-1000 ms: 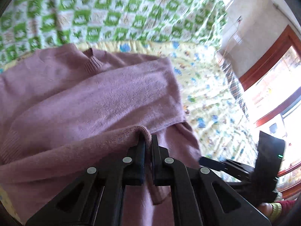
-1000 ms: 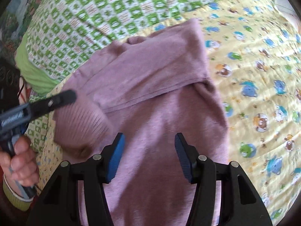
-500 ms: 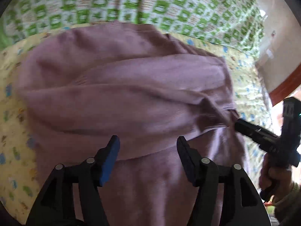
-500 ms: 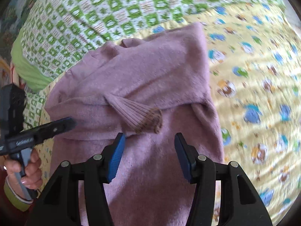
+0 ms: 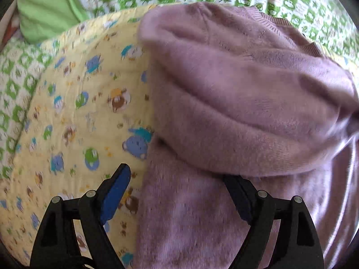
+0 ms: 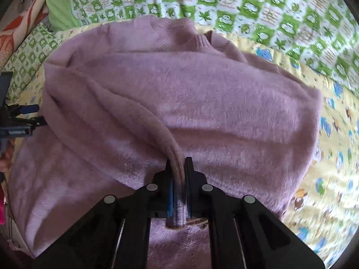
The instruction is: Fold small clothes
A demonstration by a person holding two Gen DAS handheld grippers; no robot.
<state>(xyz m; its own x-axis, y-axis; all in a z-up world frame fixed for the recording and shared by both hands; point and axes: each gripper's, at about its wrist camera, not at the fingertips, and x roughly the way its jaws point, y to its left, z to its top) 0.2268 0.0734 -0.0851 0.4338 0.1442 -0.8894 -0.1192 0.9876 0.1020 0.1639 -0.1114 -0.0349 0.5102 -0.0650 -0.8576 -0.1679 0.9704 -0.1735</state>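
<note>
The mauve sweater (image 6: 202, 103) lay bunched on a yellow cartoon-animal quilt (image 5: 74, 116), with a green checkered blanket (image 6: 258, 4) just behind it. The right gripper (image 6: 178, 165) was pinching the sweater's ribbed sleeve cuff (image 6: 177, 204) tight between its fingers. The left gripper (image 5: 177, 179) sat spread wide at the sweater's left edge, one blue pad (image 5: 115, 192) over the quilt, holding nothing.

A fuzzy mauve knit sweater (image 6: 202, 103) lies rumpled directly ahead of the right tool (image 6: 177, 170), sleeves folded across its body, one ribbed cuff (image 6: 177, 204) pinched between that tool's fingers.
</note>
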